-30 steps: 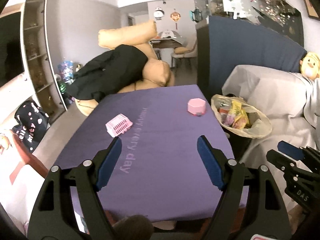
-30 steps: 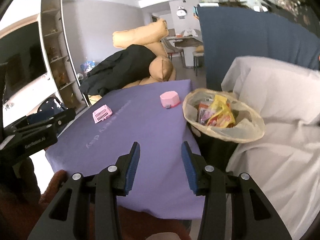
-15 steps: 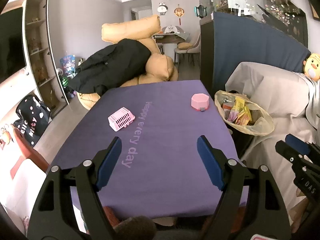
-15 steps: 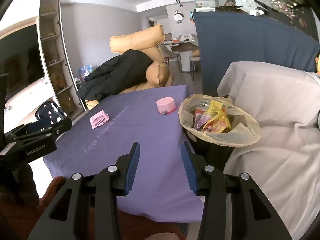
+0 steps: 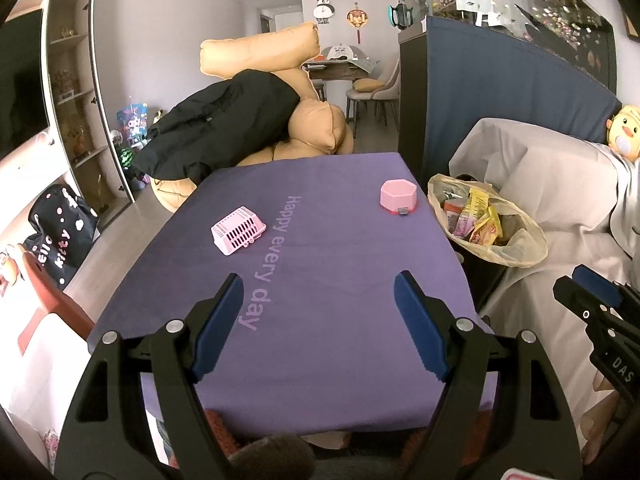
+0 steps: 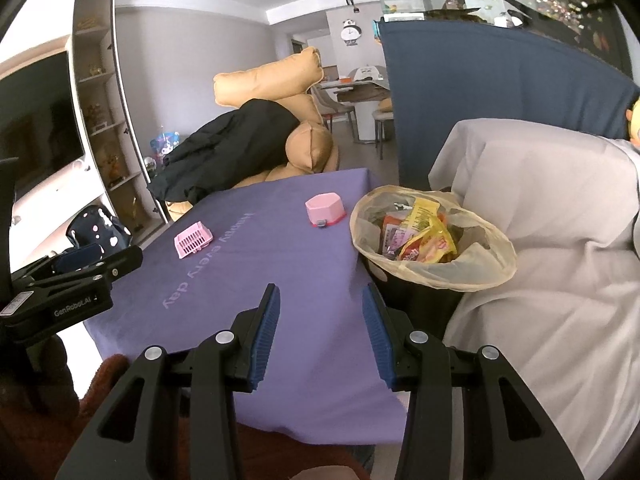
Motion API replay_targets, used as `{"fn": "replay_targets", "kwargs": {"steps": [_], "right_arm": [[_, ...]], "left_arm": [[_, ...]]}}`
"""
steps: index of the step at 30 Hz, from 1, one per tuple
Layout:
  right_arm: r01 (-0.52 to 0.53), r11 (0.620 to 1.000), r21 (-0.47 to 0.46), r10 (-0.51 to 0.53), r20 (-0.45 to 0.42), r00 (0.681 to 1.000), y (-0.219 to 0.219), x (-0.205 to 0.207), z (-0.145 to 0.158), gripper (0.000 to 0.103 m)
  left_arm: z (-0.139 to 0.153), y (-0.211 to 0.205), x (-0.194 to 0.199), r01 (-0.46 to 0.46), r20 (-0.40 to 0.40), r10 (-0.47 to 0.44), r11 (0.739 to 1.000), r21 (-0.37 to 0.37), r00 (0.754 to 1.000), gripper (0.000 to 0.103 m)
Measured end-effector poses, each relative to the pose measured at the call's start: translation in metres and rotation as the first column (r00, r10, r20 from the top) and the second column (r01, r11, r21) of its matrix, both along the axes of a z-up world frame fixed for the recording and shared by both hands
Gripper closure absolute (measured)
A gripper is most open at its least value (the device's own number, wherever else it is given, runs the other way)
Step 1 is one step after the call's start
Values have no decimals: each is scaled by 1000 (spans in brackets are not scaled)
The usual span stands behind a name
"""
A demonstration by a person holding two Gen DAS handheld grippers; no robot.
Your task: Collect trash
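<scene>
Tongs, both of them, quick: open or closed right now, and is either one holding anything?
Left tongs: open, holding nothing, over the purple tablecloth.
Right tongs: open, narrower gap, holding nothing.

Both grippers are black plastic with cut-out frames, silver screw heads at the joints, and ribbed blue pads on the fingers (image 5: 218,320). The left gripper (image 5: 319,294) carries white "GenRobot.AI" lettering on its side; the right gripper (image 6: 319,308) shows "DAS".
</scene>
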State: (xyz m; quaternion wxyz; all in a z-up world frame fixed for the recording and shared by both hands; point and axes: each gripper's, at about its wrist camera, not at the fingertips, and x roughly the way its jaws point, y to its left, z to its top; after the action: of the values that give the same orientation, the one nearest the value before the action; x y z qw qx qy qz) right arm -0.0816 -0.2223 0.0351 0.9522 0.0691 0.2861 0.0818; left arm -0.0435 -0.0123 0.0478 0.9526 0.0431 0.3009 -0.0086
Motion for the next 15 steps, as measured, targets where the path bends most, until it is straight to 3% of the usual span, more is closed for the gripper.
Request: {"fn": "replay_targets", "kwargs": {"steps": [15], "right_arm": [[-1,1000,1,1,0,1000,-1,0,0,62]], "left_arm": [[0,-2,0,0,-2,0,1000,1,1000,29]]}}
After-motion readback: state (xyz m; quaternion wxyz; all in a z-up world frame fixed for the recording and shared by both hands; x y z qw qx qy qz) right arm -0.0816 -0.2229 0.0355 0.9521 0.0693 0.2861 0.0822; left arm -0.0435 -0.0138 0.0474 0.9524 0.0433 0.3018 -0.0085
